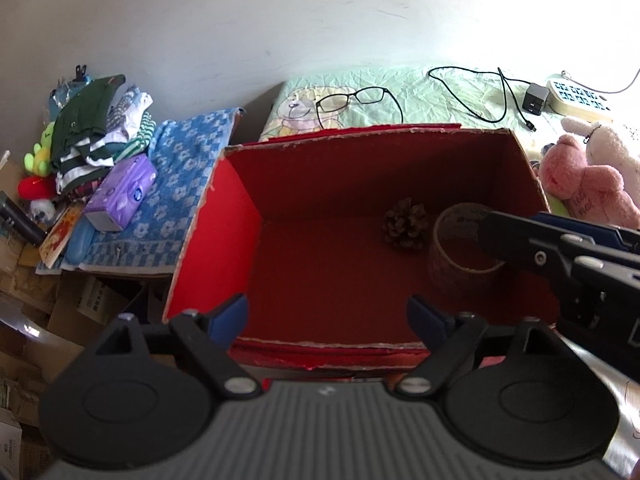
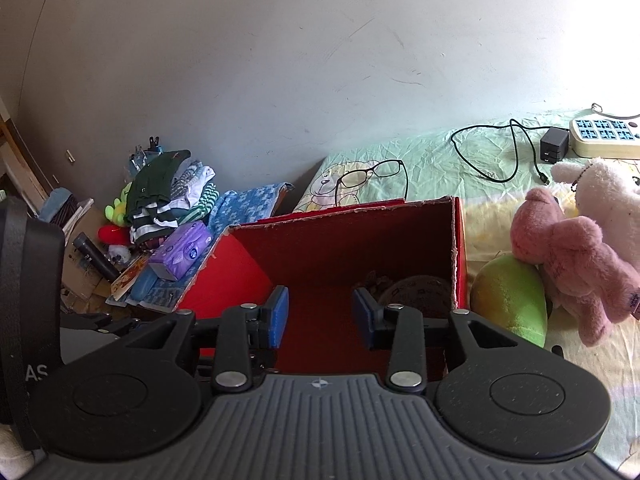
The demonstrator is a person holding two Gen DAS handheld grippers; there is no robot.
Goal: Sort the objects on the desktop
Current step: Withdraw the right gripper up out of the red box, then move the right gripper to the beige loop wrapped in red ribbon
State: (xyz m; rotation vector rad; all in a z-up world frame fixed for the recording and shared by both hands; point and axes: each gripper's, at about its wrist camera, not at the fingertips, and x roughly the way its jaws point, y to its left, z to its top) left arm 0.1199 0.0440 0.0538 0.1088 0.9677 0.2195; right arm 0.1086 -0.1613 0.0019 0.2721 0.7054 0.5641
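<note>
Right, both my grippers hang over the red box (image 1: 240,208), left gripper (image 1: 328,316) spread wide and right gripper (image 2: 320,316) partly parted, nothing between either's pads. I reckon that's because the pine cone (image 1: 405,224) and tape roll (image 1: 460,244) already lie inside. Left wrist shows both clearly; right wrist half hides them but reveals the green plush (image 2: 510,300).

A bed under a pale green cartoon-print sheet (image 2: 432,160) is carrying everything. Lying on it are a red box (image 1: 224,216), black glasses (image 1: 352,100), a black cable (image 1: 472,92) with its charger (image 1: 534,98), a power strip (image 1: 576,96), a pink plush (image 2: 572,256), a white plush (image 2: 608,196) and a green plush (image 2: 512,292).
</note>
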